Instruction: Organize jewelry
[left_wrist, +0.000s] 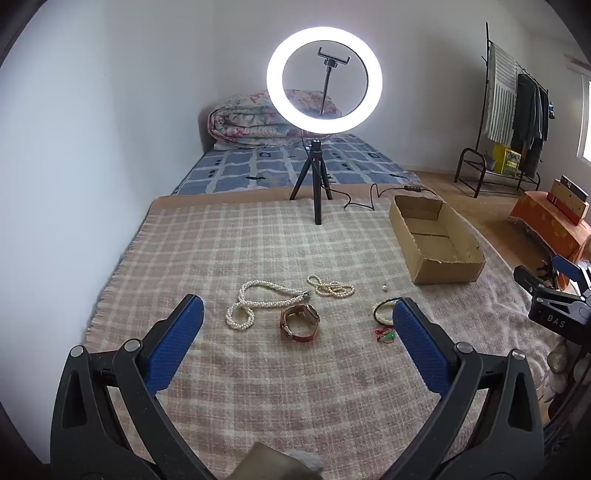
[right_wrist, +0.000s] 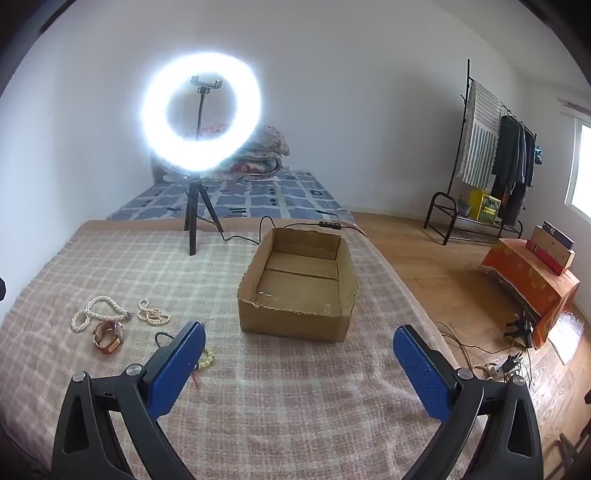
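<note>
**A:** What's the biggest thing here?

**B:** The checked blanket spread over the bed; everything sits on it. Behind it stands a lit ring light on a small tripod.

**A:** And the box?

**B:** An open cardboard box, nothing visible inside, on the right part of the blanket, well apart from the jewelry.

**A:** The grippers?

**B:** The left gripper hangs above the blanket with its blue fingers spread wide and nothing between them. The right gripper is likewise wide apart and holds nothing, facing the box's near wall.

**A:** Where's the jewelry?

**B:** Clustered left of the box. A thick twisted pearl necklace lies farthest left. Just beside its clasp end sits a brown leather watch. Behind the watch lies a thinner pearl strand, looped on itself. To the right, a dark bangle is partly hidden by the left gripper's finger, with small red and green bits near it. A bead bracelet peeks from behind the right gripper's finger. One tiny loose pearl lies alone between strand and box.
</note>
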